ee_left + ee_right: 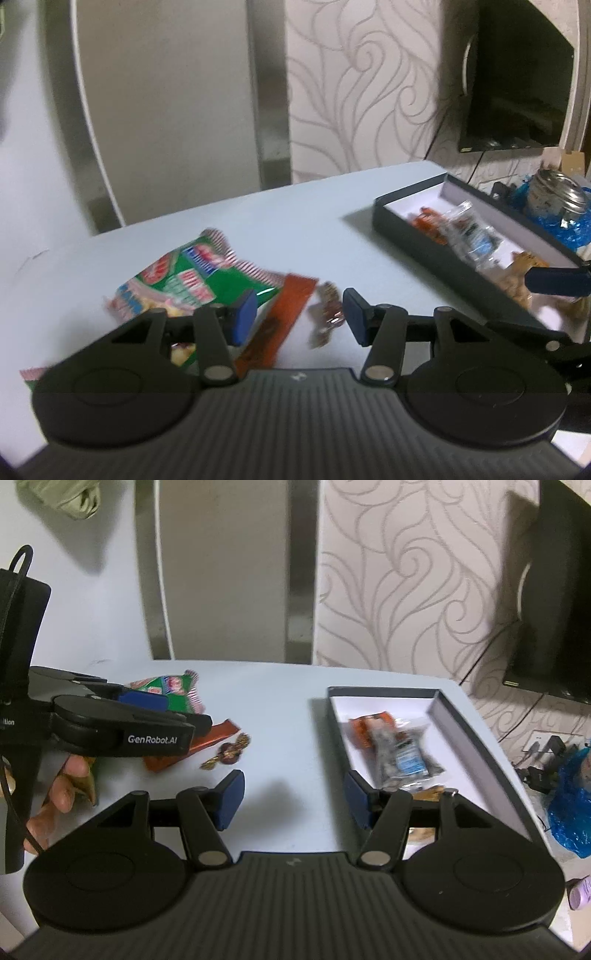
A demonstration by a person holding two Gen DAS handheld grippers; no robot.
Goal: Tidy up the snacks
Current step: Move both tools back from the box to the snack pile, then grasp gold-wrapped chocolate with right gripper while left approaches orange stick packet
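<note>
Loose snacks lie on the pale table (288,686): a green bag (192,284), an orange wrapper (284,310) and a small candy (328,314). Others fill the black box (465,738) to the right. Left gripper (299,317) and right gripper (295,801) hover empty, fingers apart.

Table (288,701), centre of frame: showing as smooth, matt, pale blue-white. Box (476,746), right of centre: looking like matt dark card with a white paper-like lining. Green snack bag (192,280), lower left of left wrist view: reading as glossy printed plastic film, crinkled. Orange wrapper (280,314) beside it: shiny foil-like film. Clear packets (402,757) in the box: glinting, transparent plastic. Left gripper (299,317): matt black plastic, blue rubbery-looking pads, metal pivot pins shining. Wall (406,572), upper right: appearing as embossed, swirl-patterned paper.
</note>
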